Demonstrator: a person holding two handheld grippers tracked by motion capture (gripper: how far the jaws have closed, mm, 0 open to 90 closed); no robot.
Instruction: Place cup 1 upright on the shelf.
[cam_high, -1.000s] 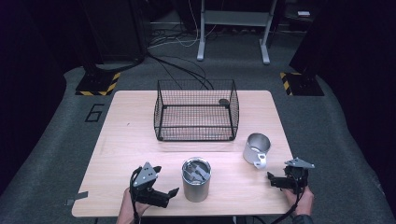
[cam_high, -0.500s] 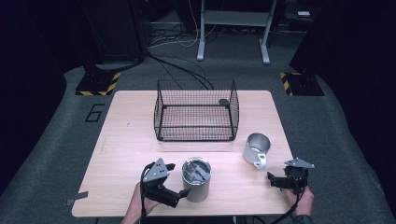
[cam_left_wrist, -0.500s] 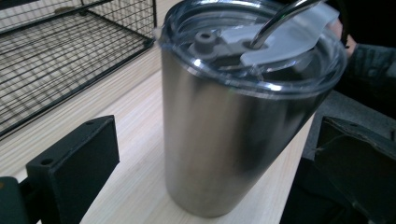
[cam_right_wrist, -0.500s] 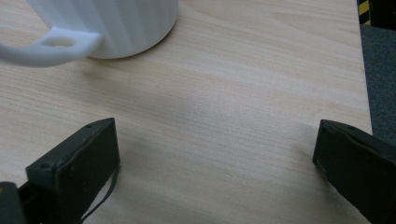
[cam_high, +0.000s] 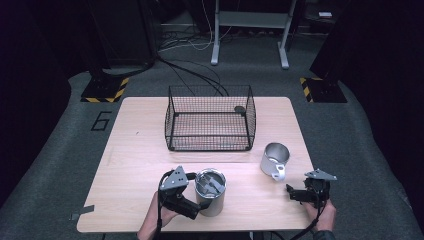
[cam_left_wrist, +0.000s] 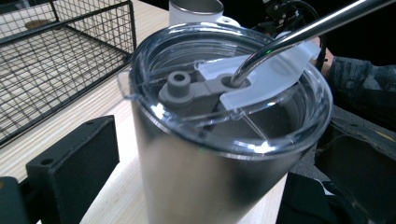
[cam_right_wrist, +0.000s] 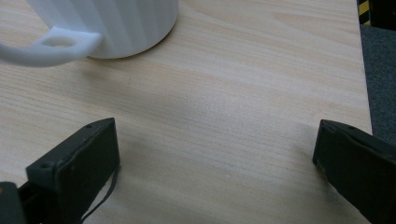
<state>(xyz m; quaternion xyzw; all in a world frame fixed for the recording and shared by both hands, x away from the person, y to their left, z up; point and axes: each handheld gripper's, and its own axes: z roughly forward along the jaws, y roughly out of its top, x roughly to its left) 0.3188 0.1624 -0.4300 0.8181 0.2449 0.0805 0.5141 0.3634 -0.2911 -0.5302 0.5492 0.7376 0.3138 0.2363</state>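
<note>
The tumbler (cam_high: 212, 198) stands near the table's (cam_high: 140, 150) front edge, between the spread jaws of the left gripper (cam_high: 192, 207). A one-sided squeeze could tip it. The right gripper (cam_high: 294, 195) waits wide too.

Light wooden table (cam_high: 140, 150) on grey carpet (cam_high: 55, 170). Beyond table: white metal stand legs (cam_high: 216, 47), black cables (cam_high: 200, 75) on floor. Yellow-black striped bases (cam_high: 104, 91) off both far corners. Surroundings dark.
</note>
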